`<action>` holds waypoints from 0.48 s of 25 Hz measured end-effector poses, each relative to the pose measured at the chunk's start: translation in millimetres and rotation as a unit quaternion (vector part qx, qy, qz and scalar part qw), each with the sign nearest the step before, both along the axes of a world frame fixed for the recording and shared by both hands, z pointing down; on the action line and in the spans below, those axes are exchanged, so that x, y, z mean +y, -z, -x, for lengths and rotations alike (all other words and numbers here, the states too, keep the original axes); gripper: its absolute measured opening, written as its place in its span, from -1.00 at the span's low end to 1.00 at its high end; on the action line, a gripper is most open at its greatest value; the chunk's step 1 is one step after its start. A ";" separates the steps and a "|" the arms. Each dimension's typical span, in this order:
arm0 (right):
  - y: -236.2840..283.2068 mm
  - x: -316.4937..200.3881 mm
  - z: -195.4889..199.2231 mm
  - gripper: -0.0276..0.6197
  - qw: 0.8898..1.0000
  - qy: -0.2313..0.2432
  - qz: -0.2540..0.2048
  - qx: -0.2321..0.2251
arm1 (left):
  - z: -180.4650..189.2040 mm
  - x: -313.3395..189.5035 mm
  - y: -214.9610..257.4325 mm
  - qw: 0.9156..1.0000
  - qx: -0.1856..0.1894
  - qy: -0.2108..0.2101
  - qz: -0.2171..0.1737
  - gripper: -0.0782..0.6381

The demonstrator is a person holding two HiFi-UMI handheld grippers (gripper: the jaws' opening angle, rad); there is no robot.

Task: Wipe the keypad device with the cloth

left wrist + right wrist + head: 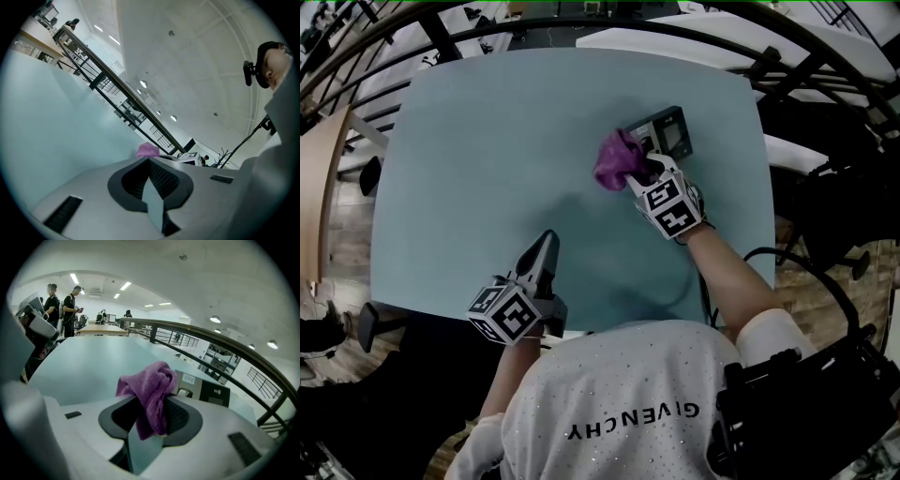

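Left gripper (546,246) nearest, over the table's (469,187) front part, jaws pressed together, nothing in them. Right gripper (649,172) further out, clamped tight on the purple cloth (614,159). Cloth bunched against the near-left corner of the keypad device (667,131), toward the far edge.

A pale teal table (487,187) stands beside black railings (225,341), under a white ceiling with strip lights (125,286)
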State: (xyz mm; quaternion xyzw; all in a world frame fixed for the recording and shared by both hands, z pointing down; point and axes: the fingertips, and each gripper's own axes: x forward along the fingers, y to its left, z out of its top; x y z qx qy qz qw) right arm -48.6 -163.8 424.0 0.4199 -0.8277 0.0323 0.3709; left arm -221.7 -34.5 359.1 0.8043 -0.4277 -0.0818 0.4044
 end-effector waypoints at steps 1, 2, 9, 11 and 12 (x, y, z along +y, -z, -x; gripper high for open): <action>-3.4 2.3 -0.6 -0.47 1.000 -0.005 0.006 -0.003 | 1.5 0.4 1.3 1.000 0.000 0.001 0.000 -0.79; -6.6 4.8 -1.0 -0.47 1.000 -0.009 0.011 -0.004 | 2.4 1.7 2.3 1.000 0.001 0.002 0.001 -0.79; -30.4 23.2 -16.7 -0.47 0.995 -0.052 0.070 -0.047 | -10.4 17.4 17.2 1.000 0.000 0.007 -0.008 -0.78; -34.5 26.3 -22.8 -0.47 0.992 -0.066 0.087 -0.061 | -14.7 23.3 23.2 1.000 -0.001 0.009 -0.011 -0.78; -35.7 26.9 -24.8 -0.47 0.991 -0.072 0.092 -0.066 | -15.3 25.7 25.6 1.000 -0.003 0.012 -0.011 -0.78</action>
